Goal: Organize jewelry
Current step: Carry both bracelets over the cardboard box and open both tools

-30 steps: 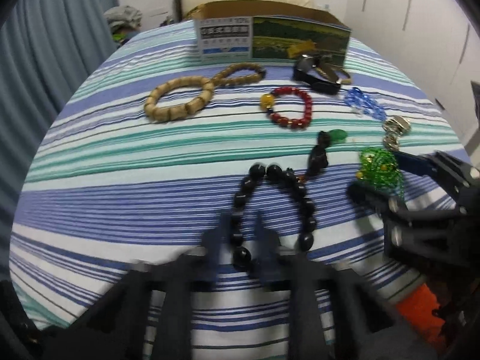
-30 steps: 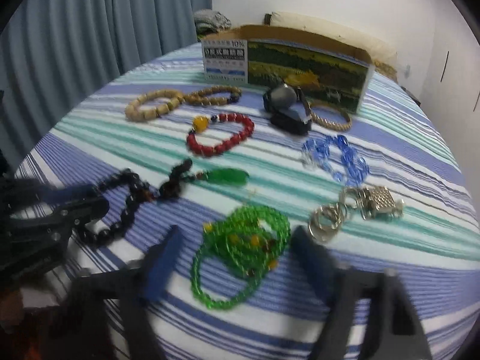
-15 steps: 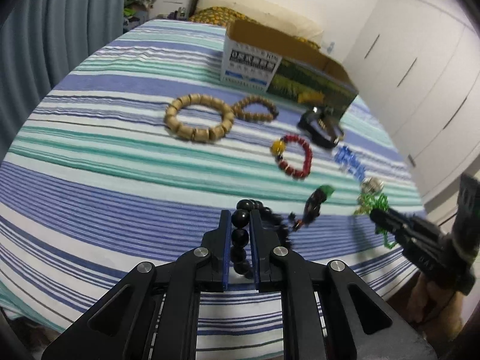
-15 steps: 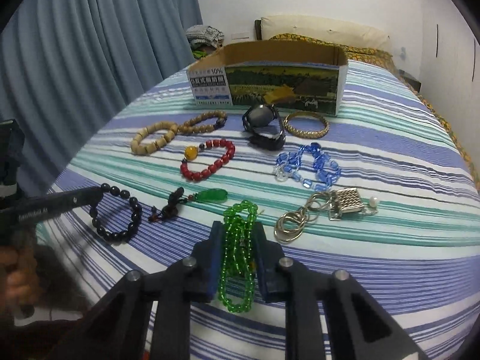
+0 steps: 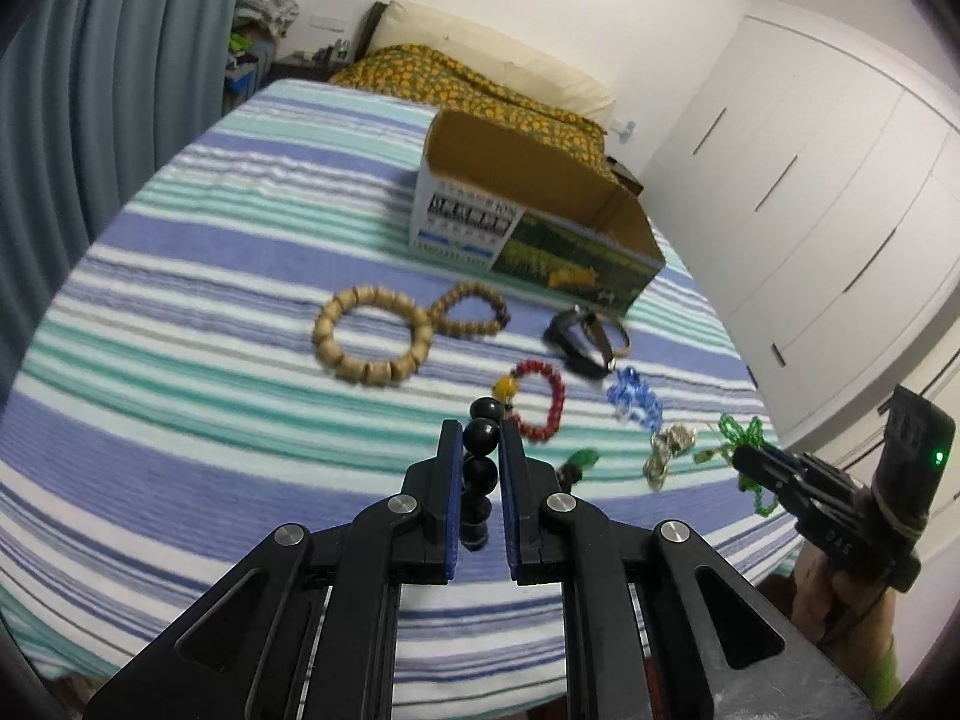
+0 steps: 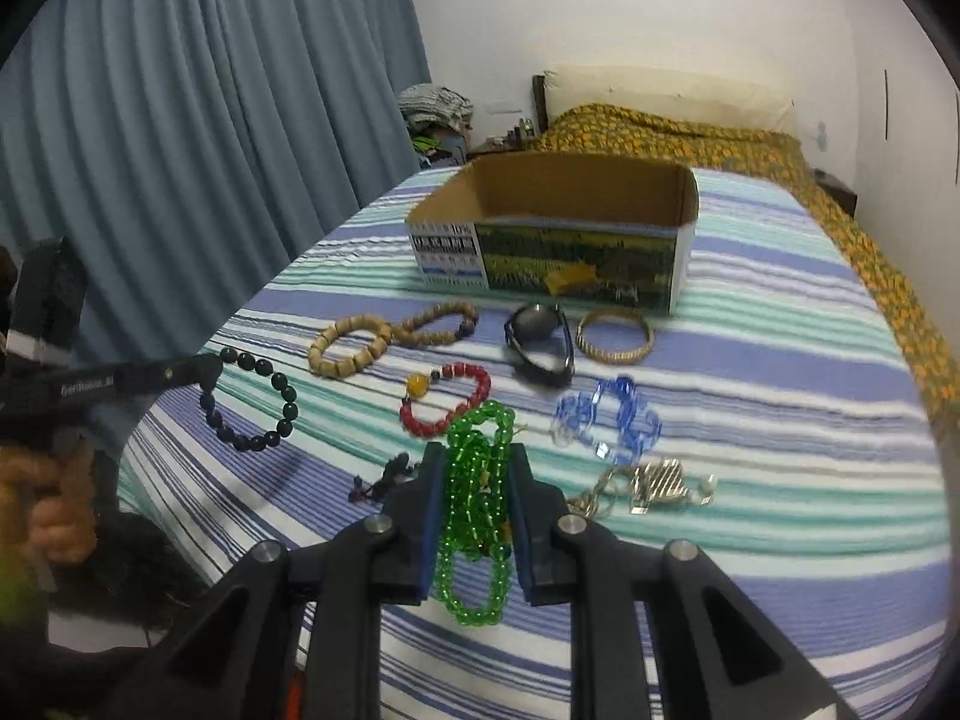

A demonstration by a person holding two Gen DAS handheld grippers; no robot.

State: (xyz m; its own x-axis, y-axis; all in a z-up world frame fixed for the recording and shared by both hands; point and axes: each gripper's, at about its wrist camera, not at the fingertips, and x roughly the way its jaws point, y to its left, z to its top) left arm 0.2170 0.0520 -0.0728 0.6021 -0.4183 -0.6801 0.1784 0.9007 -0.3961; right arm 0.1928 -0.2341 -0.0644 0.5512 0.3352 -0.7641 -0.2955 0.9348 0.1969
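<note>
- Left gripper [image 5: 480,456] was clenched on a black round-bead bracelet [image 5: 482,450]; beads sat pinched between the blue pads, rest of the loop hung free above the striped blue/green/white bedspread [image 5: 180,420].
- Right gripper [image 6: 477,495] was grasping a bunched green glass-bead strand [image 6: 477,480]; its jaws had just been closing w/ the strand between them, and a loop dangled below the pads.
- Target looked like the open-top printed cardboard box [image 6: 552,258], far side of the jewelry spread, well apart from both grippers.
- Judged step: carry both pieces to the box. Both grips should stay firm; beads are round & slick, could slip out sideways.
- Carry high enough that dangling loops clear what lay between: red bead bracelet w/ yellow bead [image 6: 447,399], blue chain-link bracelet [image 6: 609,420], black watch [image 6: 540,348], gold bangle [image 6: 615,336], two tan wooden-bead bracelets [image 6: 351,345].
- Snag risk: green loop hung low near the red bracelet.
- Let go only once pads are over the box opening, one side each, so strands don't tangle.
</note>
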